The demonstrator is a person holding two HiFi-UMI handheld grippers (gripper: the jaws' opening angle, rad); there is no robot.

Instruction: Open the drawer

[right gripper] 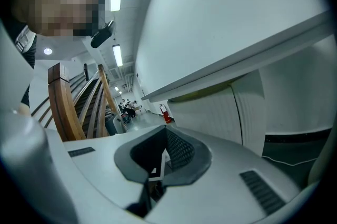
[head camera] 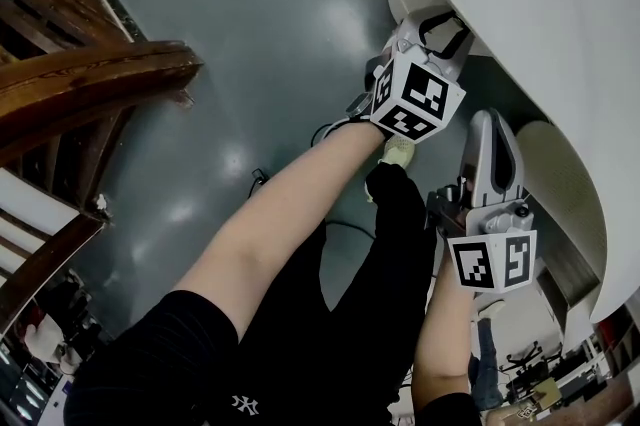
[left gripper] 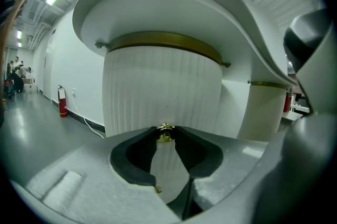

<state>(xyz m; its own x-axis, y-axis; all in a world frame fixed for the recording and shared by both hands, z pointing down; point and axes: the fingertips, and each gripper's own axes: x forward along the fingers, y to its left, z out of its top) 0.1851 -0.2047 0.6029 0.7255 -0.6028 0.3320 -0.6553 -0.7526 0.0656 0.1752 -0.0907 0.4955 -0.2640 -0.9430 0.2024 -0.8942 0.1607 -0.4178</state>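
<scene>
Left gripper (left gripper: 165, 140): jaws spread wide in a V and gripping nothing. In the head view it is at 1 o'clock, nosed in under the counter (head camera: 540, 4).
Knob (left gripper: 165, 132): small and brass. It sits at 12 o'clock of the jaw gap, right at the tips. The pads are not pressed on it.
Drawer front (left gripper: 158, 91): the white ribbed, curved panel that carries the knob, straight ahead of the left gripper. A brass band (left gripper: 163, 39) runs along its top at 12 o'clock, under the counter overhang. No seam is visible, so I cannot tell if it is pulled out.
Right gripper (right gripper: 162, 152): jaws only a little apart, with a narrow slit between them, and empty. In the head view it is at 4 o'clock, beside the counter edge and well apart from the knob.
Second ribbed panel (left gripper: 266, 110): at 3 o'clock of the drawer front.
Floor (head camera: 250, 34): glossy grey.
Wooden railing (head camera: 90, 74): at 9 to 10 o'clock in the head view.
Fire extinguisher (left gripper: 62, 102): red, by the wall at 9 o'clock in the left gripper view.
</scene>
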